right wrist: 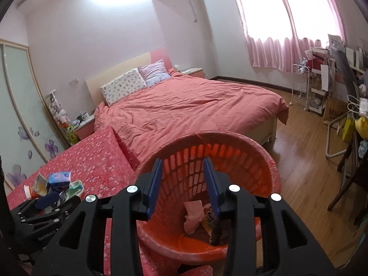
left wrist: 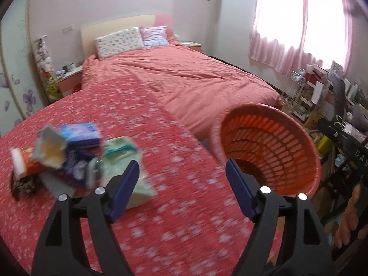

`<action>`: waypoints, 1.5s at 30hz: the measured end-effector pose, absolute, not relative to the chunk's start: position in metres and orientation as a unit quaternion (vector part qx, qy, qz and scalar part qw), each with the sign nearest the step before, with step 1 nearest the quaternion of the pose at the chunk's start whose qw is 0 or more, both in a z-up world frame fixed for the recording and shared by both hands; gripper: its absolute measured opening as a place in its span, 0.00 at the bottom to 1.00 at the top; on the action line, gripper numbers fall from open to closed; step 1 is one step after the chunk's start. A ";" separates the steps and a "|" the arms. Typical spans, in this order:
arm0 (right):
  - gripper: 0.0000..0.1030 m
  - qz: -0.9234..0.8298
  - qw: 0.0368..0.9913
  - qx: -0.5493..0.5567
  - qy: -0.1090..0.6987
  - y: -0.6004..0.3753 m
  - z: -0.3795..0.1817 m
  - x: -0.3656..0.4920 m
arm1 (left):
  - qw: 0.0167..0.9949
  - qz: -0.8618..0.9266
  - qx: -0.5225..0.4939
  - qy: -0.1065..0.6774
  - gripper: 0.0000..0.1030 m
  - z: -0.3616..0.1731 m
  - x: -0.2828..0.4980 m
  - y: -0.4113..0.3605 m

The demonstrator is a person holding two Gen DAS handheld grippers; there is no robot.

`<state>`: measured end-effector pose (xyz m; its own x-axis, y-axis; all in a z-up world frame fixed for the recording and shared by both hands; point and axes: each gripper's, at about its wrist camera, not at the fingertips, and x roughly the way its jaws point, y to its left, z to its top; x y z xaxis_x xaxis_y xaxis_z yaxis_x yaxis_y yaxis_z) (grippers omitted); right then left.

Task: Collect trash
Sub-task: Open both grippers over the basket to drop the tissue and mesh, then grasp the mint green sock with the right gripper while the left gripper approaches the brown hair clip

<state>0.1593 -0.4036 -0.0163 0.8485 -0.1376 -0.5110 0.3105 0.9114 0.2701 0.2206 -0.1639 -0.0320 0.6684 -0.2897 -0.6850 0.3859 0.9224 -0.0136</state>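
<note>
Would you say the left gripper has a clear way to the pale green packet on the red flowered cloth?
Probably yes: the left gripper stands open and empty, and the pale green packet lies just ahead by its left finger, at the pile's near edge, nothing covering it.

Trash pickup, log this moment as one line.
left claw open by wrappers | right claw open over basket | scraps inside
</note>
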 end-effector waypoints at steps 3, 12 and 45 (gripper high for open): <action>0.37 -0.106 0.947 0.166 0.254 -0.392 -0.015 0.162 | 0.917 -0.166 0.062 0.357 0.76 -0.027 0.216 -0.138; 0.37 -0.054 0.950 0.134 0.276 -0.338 -0.010 0.174 | 0.931 -0.111 0.046 0.344 0.78 -0.019 0.201 -0.067; 0.47 0.029 0.904 0.045 0.425 -0.193 -0.067 0.256 | 0.917 0.078 -0.053 0.388 0.78 -0.050 0.238 0.172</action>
